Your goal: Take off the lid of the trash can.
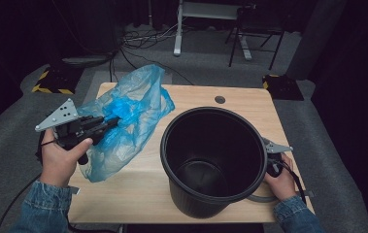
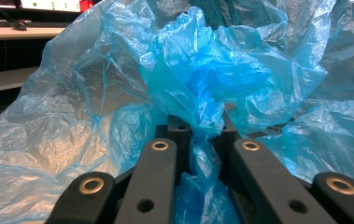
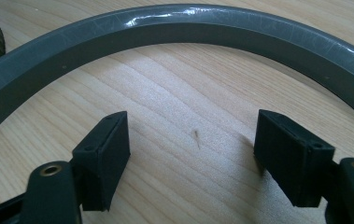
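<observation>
Left gripper (image 1: 111, 121): jaws nearly closed, clamping a bunched fold of the blue plastic bag (image 1: 123, 121). In the left gripper view the crumpled film (image 2: 198, 88) is pinched tight between the two black jaws. The bag is lifted at the grip, above the left half of the wooden worktop (image 1: 138, 189); its lower part appears to rest on the surface, though the high view does not settle this.

Black bucket (image 1: 213, 160): upright on the worktop, right of the bag and just beside it, mouth open.

Right gripper (image 3: 191, 154): jaws wide apart with nothing between them, held low over the bare wood. A grey curved handle (image 3: 174, 23) arcs across ahead of them. The right hand (image 1: 281, 182) sits against the bucket's right side.
</observation>
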Tool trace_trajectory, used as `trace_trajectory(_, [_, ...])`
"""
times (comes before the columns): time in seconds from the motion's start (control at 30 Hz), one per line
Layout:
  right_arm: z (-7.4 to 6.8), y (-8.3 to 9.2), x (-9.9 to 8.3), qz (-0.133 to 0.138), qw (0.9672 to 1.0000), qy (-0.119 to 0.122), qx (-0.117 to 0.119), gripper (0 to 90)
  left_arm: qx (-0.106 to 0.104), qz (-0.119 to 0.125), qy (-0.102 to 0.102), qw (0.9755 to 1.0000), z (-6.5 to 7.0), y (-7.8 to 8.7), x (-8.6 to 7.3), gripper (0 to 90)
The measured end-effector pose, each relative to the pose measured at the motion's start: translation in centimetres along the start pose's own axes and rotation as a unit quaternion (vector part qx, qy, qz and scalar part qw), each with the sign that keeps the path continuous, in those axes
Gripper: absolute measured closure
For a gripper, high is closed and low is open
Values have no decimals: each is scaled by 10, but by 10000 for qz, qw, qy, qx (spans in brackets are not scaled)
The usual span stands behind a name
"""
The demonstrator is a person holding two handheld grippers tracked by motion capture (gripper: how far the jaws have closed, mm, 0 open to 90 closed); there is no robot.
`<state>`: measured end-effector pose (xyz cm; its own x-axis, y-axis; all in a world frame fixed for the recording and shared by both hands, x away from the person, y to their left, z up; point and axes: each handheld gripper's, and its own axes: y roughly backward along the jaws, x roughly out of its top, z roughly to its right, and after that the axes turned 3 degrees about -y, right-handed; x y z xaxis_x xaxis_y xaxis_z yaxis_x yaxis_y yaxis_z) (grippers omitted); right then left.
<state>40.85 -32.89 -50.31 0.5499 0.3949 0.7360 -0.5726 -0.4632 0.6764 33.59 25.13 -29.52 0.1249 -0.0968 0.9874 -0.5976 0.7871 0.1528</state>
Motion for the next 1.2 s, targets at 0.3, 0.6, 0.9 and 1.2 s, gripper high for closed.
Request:
trace_trajectory(0.3, [0,0,0,0,10000,1,1,265,-264,42,-134,9996,20,-12,18,834])
trace_trajectory(0.6, [0,0,0,-1,10000,-2,2,265,-530,88,-224,9983,37,-28,36,834])
trace_trajectory(0.9, [0,0,0,0,10000,0,5,265,-827,60,-297,9961,57,-48,52,834])
trace_trajectory(1.2, [0,0,0,-2,10000,-1,9,265,-1188,92,-405,9920,74,-71,64,834])
